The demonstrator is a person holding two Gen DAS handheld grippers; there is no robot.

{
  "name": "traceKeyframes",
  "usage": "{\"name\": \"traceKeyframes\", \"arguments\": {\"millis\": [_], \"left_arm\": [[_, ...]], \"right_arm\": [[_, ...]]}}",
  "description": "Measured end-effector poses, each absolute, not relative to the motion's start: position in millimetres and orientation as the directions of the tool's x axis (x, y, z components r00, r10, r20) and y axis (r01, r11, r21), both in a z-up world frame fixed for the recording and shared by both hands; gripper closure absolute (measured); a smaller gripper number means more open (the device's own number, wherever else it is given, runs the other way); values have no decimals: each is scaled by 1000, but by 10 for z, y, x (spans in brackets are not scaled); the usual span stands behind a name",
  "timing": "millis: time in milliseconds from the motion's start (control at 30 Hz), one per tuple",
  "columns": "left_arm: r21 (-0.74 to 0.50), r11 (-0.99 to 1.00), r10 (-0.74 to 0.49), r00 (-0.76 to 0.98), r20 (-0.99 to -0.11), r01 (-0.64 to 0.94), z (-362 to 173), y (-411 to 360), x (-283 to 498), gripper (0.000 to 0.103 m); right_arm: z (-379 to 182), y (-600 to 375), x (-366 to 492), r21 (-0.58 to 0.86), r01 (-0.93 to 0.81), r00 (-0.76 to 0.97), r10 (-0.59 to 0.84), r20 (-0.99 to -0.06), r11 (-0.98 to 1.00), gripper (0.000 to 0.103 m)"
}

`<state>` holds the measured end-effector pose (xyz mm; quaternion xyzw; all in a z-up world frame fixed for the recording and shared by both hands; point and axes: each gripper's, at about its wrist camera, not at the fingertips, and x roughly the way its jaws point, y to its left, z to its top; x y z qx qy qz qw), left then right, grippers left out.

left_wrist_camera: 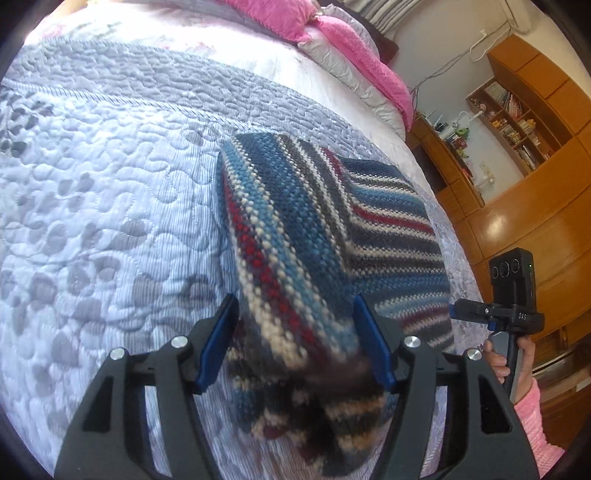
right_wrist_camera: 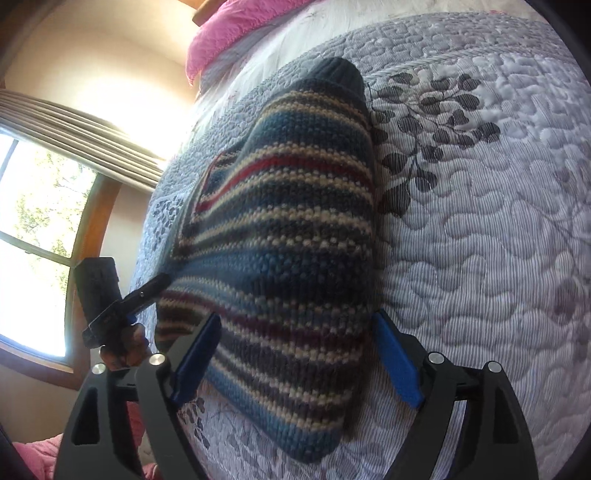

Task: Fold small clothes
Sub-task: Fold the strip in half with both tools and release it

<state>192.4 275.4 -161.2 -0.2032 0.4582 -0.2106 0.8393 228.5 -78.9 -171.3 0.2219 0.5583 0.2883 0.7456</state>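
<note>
Striped knit garment (left_wrist_camera: pixel 325 229): lying folded on quilted bedspread (left_wrist_camera: pixel 110 184), near its right edge. Left gripper (left_wrist_camera: pixel 295 343): jaws spreading wide around garment's near fold, possibly touching. Right gripper (right_wrist_camera: pixel 295 343): gaping wide over garment

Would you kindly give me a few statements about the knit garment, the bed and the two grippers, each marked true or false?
1. The striped knit garment lies on a quilted bedspread. True.
2. The garment is plain green. False: it has blue, red, cream and dark stripes.
3. The left gripper has its fingers spread apart. True.
4. The right gripper is clamped shut. False: its fingers stand wide apart around the garment.
5. A pink pillow lies at the far end of the bed. True.
</note>
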Motion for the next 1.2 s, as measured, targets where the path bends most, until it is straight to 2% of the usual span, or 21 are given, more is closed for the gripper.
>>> {"name": "traceKeyframes", "arguments": {"millis": [200,300,400,433,467,500,567,633,667,700,833,967,1200], "left_arm": [[-441,880,-459,552,-696,175,-1483,2644,1444,37],[-402,899,-425,557,-713,172,-1511,2578,1360,37],[-356,922,-376,553,-743,150,-1596,2556,1364,37],[-333,933,-351,554,-755,137,-1627,2554,1375,37],[-304,944,-320,553,-769,124,-1665,2543,1385,38],[-288,950,-304,546,-781,117,-1702,2539,1418,39],[-303,947,-310,531,-789,103,-1756,2557,1451,41],[-346,934,-341,516,-786,90,-1763,2611,1468,47],[-358,929,-352,507,-786,90,-1757,2599,1474,52],[-358,929,-354,504,-788,94,-1743,2591,1455,55],[-297,947,-318,511,-799,125,-1675,2516,1418,56],[-320,941,-331,501,-799,112,-1767,2555,1395,50],[-345,933,-346,503,-792,100,-1896,2616,1355,46]], "right_arm": [[-1883,-847,1885,630,-186,203,657,-726,754,19],[-1998,-908,1824,652,-172,209,674,-708,738,19],[-2034,-969,1802,656,-166,224,676,-702,736,24],[-2046,-979,1801,660,-172,218,681,-699,732,32],[-2064,-948,1800,678,-173,200,699,-686,715,50],[-2089,-895,1814,701,-161,178,719,-672,695,53],[-2074,-815,1817,669,-174,179,692,-700,722,62],[-2008,-755,1798,681,-180,187,705,-684,709,75],[-1939,-718,1781,693,-185,196,717,-669,696,77],[-1865,-714,1759,690,-201,208,719,-664,695,77],[-1708,-617,1713,611,-247,239,659,-713,752,78],[-1844,-516,1692,541,-243,235,590,-772,805,78],[-2100,-550,1696,528,-209,254,567,-783,823,77]]}}
